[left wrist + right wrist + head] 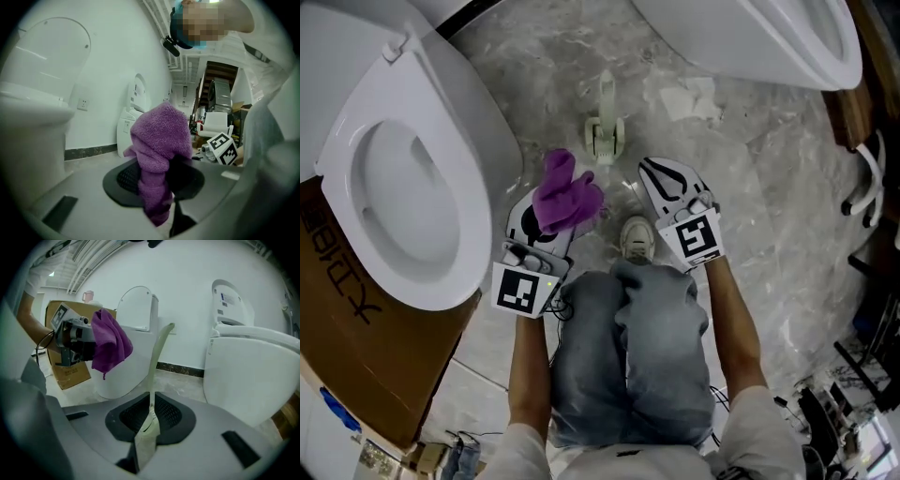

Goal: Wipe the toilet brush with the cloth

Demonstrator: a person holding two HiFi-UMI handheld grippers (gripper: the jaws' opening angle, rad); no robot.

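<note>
Brush (605,131) upright in its holder on the floor (750,187), long axis vertical, handle pointing up. Left gripper (546,217) clamped on purple cloth (567,197). Right gripper (661,178) narrowly parted, empty, near the brush, not touching.

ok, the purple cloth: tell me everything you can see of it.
The purple terry cloth is bunched into a lump, clamped in the left tongs. Most of it stands above the pads, folded over; a twisted tail hangs below. It touches only the tongs, clear of the pale toilet brush on the grey marble floor.
</note>
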